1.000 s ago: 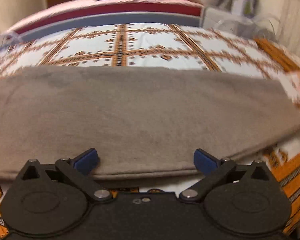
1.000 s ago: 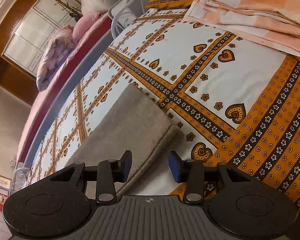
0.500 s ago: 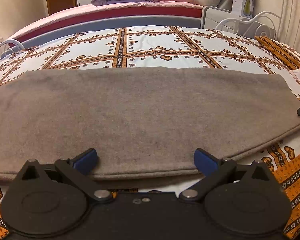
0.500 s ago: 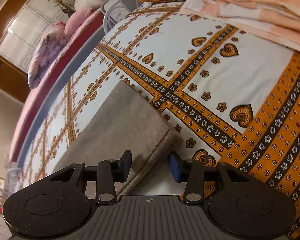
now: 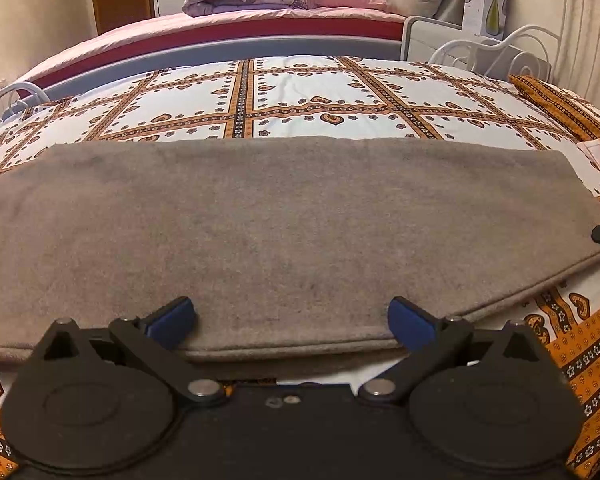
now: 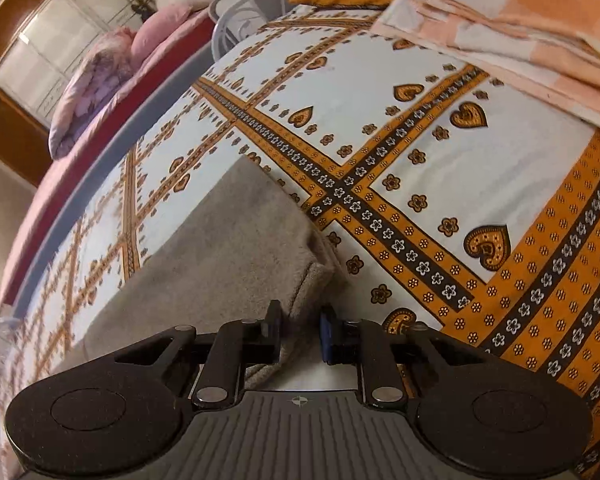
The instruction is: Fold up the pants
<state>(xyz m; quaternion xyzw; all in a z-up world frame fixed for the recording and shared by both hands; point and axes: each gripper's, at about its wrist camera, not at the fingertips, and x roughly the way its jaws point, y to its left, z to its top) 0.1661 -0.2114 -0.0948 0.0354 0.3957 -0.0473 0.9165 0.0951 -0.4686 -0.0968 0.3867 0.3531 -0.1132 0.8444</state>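
Grey-brown pants (image 5: pixel 284 232) lie on a white bedspread (image 5: pixel 300 96) patterned with orange-and-black floral bands and hearts; beyond the bedspread, a peach-and-white checked cloth (image 6: pixel 512 28).

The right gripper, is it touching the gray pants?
Touching. In the right wrist view, the right gripper has its jaws nearly closed on the corner edge of the gray pants, fabric pinched between them.

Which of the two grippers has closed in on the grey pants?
The right gripper: its jaws are nearly together, pinching the grey fleece pants at their end. The left gripper is wide open at their long edge.
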